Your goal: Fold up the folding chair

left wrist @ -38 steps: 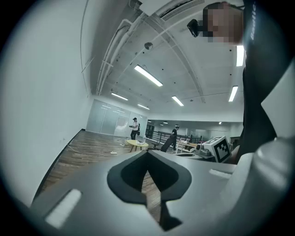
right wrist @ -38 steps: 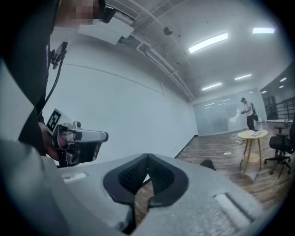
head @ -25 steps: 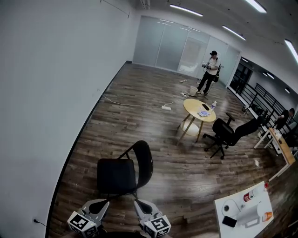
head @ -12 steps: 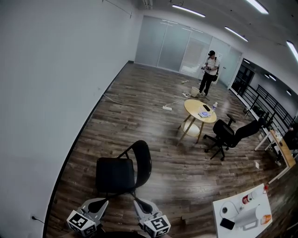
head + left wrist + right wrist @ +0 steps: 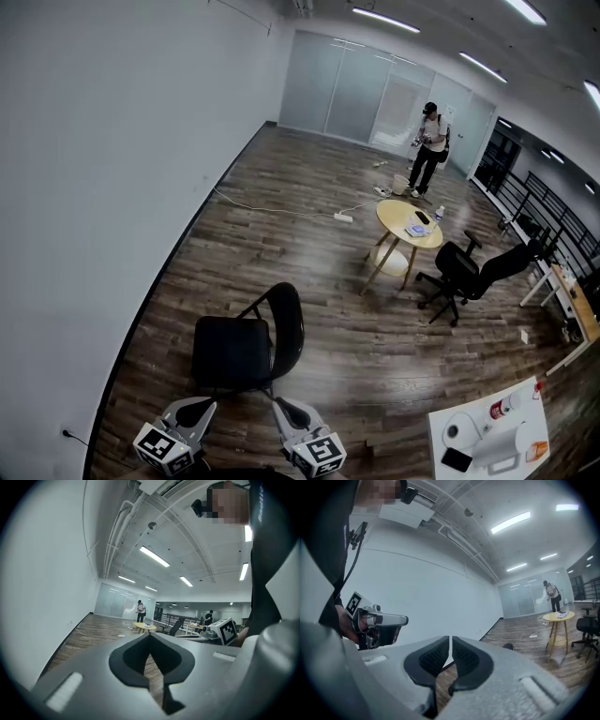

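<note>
Facing the unfolded chair, both grippers empty

Running down the left of the head view is a white wall (image 5: 94, 187), with dark wood floor (image 5: 281, 216) beside it. The left gripper (image 5: 200, 407) is at the bottom edge. In its own view its jaws are pressed together with nothing between them. Just ahead, between the two grippers' lines, the folding chair (image 5: 246, 342) stands open on the floor, its black seat flat and its rounded back on the right. Neither gripper touches it. The right gripper (image 5: 284, 409) is level with the left one. Its jaws stand a sliver apart, and the slit shows only wall. Further right and well back are a round wooden table (image 5: 409, 225), a black office chair (image 5: 464, 272) and a standing person (image 5: 429, 150). A white table (image 5: 469, 461) fills the lower right corner.
</note>
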The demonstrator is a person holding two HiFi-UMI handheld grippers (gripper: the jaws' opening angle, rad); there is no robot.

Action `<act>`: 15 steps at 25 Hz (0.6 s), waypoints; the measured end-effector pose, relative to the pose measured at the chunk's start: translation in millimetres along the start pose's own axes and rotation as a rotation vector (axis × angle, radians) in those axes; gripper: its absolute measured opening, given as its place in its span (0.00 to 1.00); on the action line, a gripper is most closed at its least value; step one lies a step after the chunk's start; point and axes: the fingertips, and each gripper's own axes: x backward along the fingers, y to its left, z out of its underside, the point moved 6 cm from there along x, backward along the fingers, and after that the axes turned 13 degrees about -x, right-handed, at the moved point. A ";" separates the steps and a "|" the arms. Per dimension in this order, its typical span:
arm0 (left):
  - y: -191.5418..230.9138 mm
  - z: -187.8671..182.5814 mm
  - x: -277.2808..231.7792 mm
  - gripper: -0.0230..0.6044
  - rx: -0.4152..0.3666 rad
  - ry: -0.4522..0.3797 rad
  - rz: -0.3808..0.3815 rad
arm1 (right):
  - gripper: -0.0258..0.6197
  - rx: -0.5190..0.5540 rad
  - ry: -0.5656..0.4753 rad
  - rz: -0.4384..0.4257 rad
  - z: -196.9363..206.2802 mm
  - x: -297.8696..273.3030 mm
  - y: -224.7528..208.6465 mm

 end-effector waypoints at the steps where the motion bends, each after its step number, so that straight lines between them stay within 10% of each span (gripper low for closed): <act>1: -0.3 -2.0 -1.9 0.03 0.003 0.002 -0.005 | 0.07 -0.001 0.002 0.000 -1.3 0.7 -2.6; 15: 14.6 -7.6 -11.7 0.03 -0.017 0.010 -0.072 | 0.07 -0.004 0.012 -0.010 -3.8 -5.8 -26.1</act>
